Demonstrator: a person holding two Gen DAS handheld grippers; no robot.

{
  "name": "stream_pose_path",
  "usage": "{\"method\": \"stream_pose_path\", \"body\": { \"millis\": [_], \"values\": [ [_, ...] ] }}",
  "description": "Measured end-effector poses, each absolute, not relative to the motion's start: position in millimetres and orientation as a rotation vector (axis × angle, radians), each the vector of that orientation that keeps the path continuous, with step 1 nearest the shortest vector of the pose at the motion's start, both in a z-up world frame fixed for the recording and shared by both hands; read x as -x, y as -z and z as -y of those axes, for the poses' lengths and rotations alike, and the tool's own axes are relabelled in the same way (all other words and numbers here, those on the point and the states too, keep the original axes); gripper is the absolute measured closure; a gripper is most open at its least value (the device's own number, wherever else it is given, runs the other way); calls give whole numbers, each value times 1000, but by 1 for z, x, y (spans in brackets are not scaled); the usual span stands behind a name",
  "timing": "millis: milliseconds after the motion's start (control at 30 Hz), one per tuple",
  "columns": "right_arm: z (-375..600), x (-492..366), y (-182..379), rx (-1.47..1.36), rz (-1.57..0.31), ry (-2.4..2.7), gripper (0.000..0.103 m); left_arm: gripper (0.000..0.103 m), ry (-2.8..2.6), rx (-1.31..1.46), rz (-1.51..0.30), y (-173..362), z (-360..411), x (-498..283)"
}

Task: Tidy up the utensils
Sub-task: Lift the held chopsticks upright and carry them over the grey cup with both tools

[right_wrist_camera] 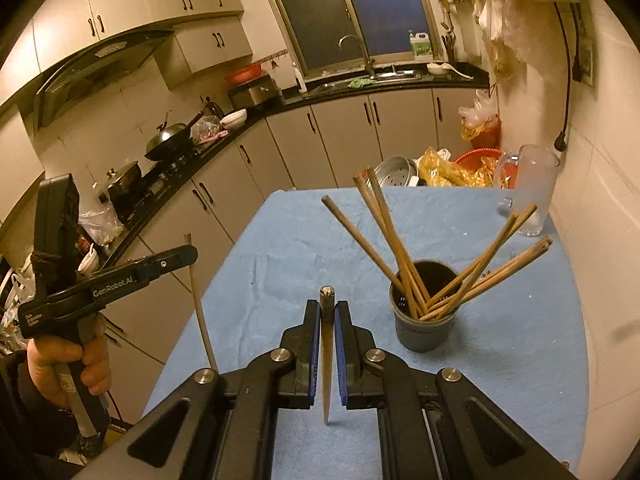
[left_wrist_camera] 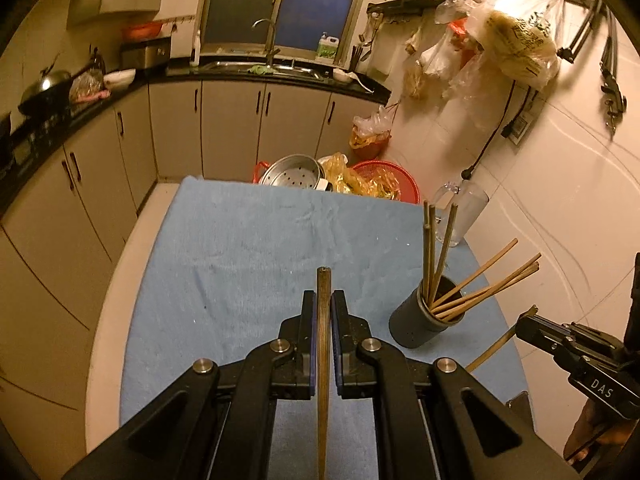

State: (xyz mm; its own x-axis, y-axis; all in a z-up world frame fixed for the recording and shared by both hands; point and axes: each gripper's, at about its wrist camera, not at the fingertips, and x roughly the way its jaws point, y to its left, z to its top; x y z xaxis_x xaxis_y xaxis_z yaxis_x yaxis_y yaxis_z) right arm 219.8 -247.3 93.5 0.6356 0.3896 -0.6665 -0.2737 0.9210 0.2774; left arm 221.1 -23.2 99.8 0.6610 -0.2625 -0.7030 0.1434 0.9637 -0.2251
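My left gripper (left_wrist_camera: 324,304) is clamping one thin wooden chopstick (left_wrist_camera: 322,360), my right gripper (right_wrist_camera: 329,314) another wooden chopstick (right_wrist_camera: 326,360), both over bare blue cloth (left_wrist_camera: 240,248); the dark cylindrical holder (right_wrist_camera: 424,320) of chopsticks is standing near the cloth's right edge.

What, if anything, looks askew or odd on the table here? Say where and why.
Nothing is spilled or broken. The chopsticks in the holder splay untidily, some leaning left, others far right. The glass mug stands at the cloth's far right corner. Each gripper, left and right, clamps one chopstick.
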Motion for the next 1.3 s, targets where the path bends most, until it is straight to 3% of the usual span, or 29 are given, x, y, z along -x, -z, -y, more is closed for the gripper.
{"method": "stream_pose_path", "body": {
  "millis": [1300],
  "values": [
    [293, -211, -148, -221, -686, -279, 95, 96, 311, 101, -735, -139, 66, -232]
  ]
}}
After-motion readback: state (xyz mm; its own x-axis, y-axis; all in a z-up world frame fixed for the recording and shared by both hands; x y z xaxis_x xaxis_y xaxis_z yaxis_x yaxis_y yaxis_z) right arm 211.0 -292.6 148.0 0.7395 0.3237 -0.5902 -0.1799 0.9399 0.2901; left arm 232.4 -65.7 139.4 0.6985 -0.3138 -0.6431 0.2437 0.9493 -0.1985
